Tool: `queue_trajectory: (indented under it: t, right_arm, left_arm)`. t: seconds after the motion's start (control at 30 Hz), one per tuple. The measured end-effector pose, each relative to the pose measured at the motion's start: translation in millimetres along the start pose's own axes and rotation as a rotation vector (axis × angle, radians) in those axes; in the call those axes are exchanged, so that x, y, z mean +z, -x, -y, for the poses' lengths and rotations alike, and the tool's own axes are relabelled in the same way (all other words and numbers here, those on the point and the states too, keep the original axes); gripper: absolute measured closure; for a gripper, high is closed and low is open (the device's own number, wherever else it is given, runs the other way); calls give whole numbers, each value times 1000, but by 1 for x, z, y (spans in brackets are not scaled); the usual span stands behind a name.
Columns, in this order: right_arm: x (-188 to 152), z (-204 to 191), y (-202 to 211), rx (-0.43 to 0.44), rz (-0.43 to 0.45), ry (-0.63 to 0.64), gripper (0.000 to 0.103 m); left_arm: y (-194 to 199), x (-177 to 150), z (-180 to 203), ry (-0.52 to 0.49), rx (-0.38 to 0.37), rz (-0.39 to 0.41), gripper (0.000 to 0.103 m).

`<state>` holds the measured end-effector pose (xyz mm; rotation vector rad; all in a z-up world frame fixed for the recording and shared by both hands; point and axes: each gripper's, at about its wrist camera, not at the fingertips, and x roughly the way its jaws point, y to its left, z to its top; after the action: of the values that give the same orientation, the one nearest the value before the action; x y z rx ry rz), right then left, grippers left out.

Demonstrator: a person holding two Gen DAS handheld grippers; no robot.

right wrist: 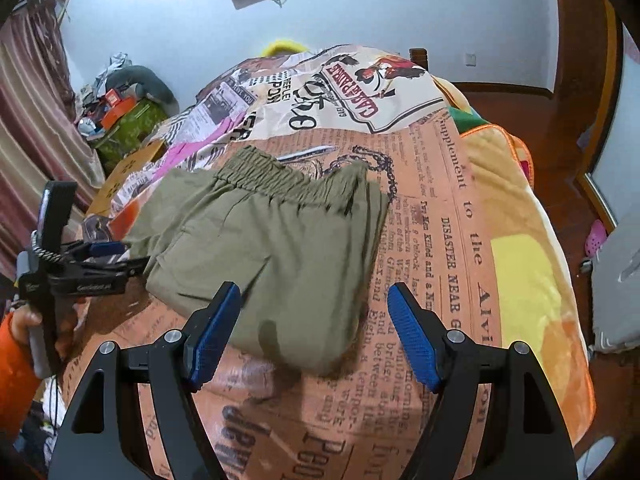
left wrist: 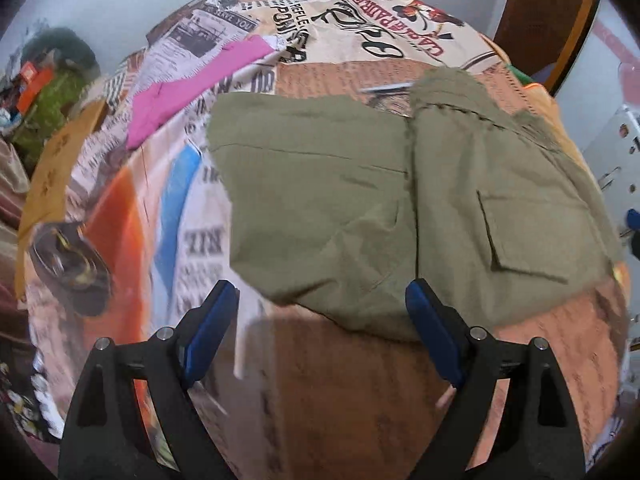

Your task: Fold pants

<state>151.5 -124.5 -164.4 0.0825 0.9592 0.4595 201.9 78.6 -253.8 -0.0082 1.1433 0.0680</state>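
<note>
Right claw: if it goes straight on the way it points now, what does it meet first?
Probably the near folded edge of the olive-green cloth pants, lying just ahead of the open right claw; depth is unclear.

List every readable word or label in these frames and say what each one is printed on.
All on the newspaper-print bedspread:
"DISASTER NEAR"
"Supplement to the"
"SERVE YOU", on a clipping panel
The rooster banner is upside down, unreadable.
The left gripper has body lettering too blurred to read.
The pants: no text.
</note>
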Motion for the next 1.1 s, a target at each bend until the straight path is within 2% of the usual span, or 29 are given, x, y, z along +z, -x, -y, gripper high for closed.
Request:
queue_trajectory:
  t: [0.2, 0.37, 0.47, 0.53, 0.63, 0.67, 0.7, 0.73, 0.77, 0.8, 0.9, 1.1]
  right_arm:
    - [-11, 5, -6, -1, -29, -25, 30]
    - [-19, 13, -15, -15, -55, -53, 30]
    - [-21, 17, -19, -27, -70, -54, 30]
    - [-22, 19, -22, -16, -79, -63, 30]
    - [-23, 20, -26, 5, -87, -70, 33]
    - [-24, 19, -27, 13, -88, -66, 39]
    - [-24, 18, -28, 21, -91, -61, 41]
    - [-24, 16, -28, 31, -91, -54, 45]
    - [-24, 15, -28, 33, -88, -50, 47]
    - [-25, 13, -29, 29, -86, -43, 48]
    - [-25, 13, -30, 24, -86, -29, 48]
    - [-26, 13, -31, 26, -92, -21, 48]
  left_arm:
    - [8, -13, 0, 47, -12, 19, 15]
    - [19, -14, -12, 38, 3, 27, 16]
    - [36, -10, -24, 45, 13, 87, 16]
    - [46, -5, -28, 39, -6, 135, 16]
    - [45, 3, -29, 38, -46, 157, 16]
    - [40, 6, -28, 36, -75, 145, 22]
    - [35, 8, -26, 33, -99, 129, 33]
    - [30, 10, -23, 25, -115, 110, 37]
    - [24, 11, -20, 12, -127, 89, 46]
    - [16, 11, -14, -8, -133, 58, 51]
    - [0, 6, -9, -40, -101, 19, 52]
    - [5, -8, -31, -24, -69, 30, 52]
